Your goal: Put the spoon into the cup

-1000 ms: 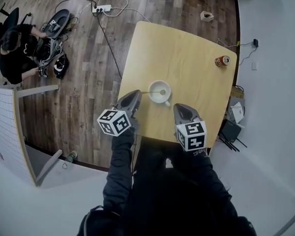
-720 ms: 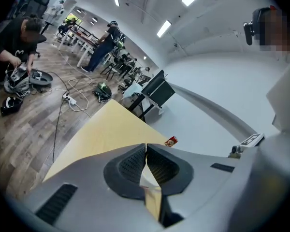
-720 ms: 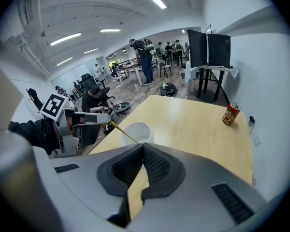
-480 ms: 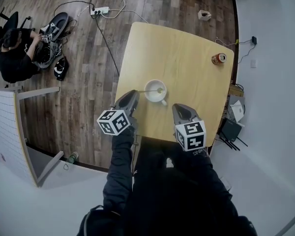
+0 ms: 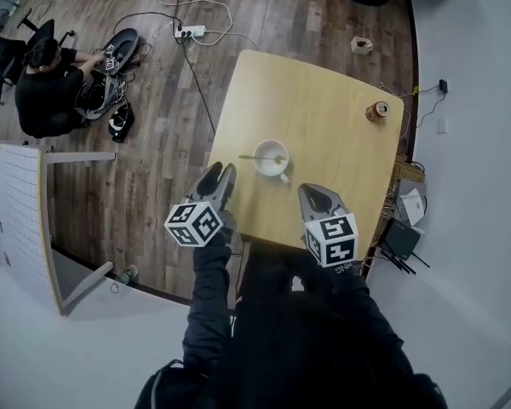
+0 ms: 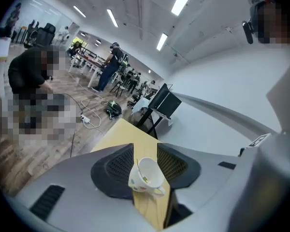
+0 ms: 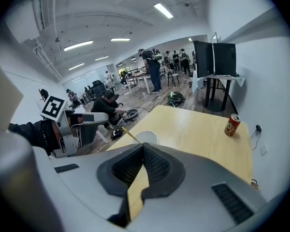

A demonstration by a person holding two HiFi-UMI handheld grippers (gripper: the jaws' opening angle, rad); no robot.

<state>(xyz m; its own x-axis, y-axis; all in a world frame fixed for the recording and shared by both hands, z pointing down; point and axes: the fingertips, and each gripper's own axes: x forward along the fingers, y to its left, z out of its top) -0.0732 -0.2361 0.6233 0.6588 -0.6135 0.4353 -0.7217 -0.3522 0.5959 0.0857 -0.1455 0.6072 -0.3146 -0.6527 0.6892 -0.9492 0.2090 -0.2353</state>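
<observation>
We show one white cup (image 5: 272,158), patterned with small coloured spots and bearing a side handle, standing upright near the middle of the pale wooden desk (image 5: 324,118). One slim spoon (image 5: 257,157) rests in it, bowl inside and handle leaning out over the rim. We also count one drink can (image 5: 378,110), far off near the desk's edge, and two claws. The left claw (image 5: 223,175) is opening, with nothing pinched between its jaws. The right claw (image 5: 313,192) is pressed together, empty. Both hover at the near desk edge, apart from the cup.
</observation>
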